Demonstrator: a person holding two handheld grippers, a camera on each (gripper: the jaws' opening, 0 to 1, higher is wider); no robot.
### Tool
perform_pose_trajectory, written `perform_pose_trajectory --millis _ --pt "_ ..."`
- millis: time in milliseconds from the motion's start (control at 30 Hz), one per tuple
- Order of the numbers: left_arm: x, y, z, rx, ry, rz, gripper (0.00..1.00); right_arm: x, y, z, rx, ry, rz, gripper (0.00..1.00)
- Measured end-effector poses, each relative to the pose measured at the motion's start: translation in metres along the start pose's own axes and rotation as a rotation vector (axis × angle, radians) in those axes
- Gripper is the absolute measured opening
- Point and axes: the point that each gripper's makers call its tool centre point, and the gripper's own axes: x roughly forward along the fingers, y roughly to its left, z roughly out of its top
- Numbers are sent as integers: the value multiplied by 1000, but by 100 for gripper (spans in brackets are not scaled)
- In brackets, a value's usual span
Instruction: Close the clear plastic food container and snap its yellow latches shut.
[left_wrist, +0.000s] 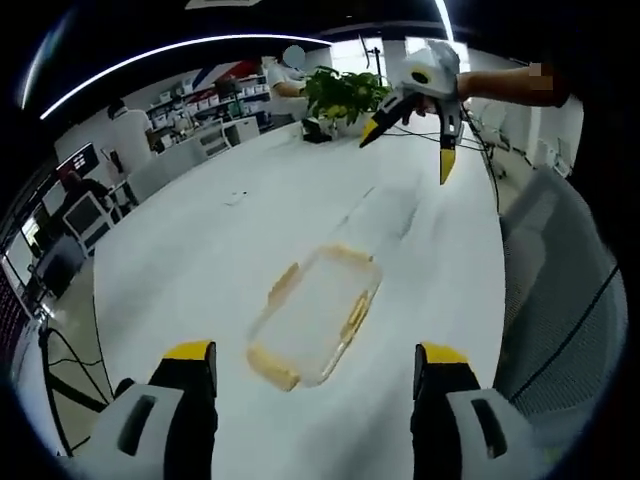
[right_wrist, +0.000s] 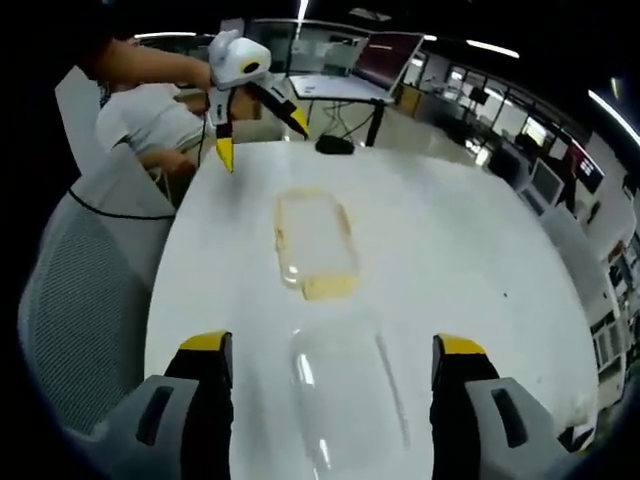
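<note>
The clear plastic container (left_wrist: 315, 315) lies on the white table (left_wrist: 200, 260) without its lid, with yellow latches (left_wrist: 355, 315) folded out along its sides. It sits just ahead of my open left gripper (left_wrist: 315, 352). The clear lid (left_wrist: 385, 212) lies apart, farther along the table. In the right gripper view the lid (right_wrist: 345, 390) is close ahead of my open right gripper (right_wrist: 332, 345), and the container (right_wrist: 315, 245) lies beyond it. Each gripper hangs above the table in the other's view, jaws spread: the right gripper (left_wrist: 408, 150) and the left gripper (right_wrist: 262, 140). Neither holds anything.
A grey mesh chair (left_wrist: 560, 300) stands beside the table's edge, also seen as the chair (right_wrist: 80, 300). A potted plant (left_wrist: 345, 95) stands at one end of the table, a small black object (right_wrist: 335, 145) at the other. Desks with monitors (right_wrist: 385, 60) surround it.
</note>
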Motion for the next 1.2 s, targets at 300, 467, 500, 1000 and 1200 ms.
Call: perform_pose_trajectory --millis 300,467,500,1000,1200 --pt "15 7 -12 48 40 -44 66 17 -5 2 -11 22 22 74" --pt "24 11 -17 62 58 -67 64 27 -8 6 -4 27 33 71" --pt "26 12 -18 62 61 -72 64 29 -8 6 -4 30 35 70" --pt "39 24 -31 110 106 -126 54 63 -8 14 -33 40 91 62" --pt "45 27 -38 145 134 -152 52 79 -5 9 -64 65 130 59"
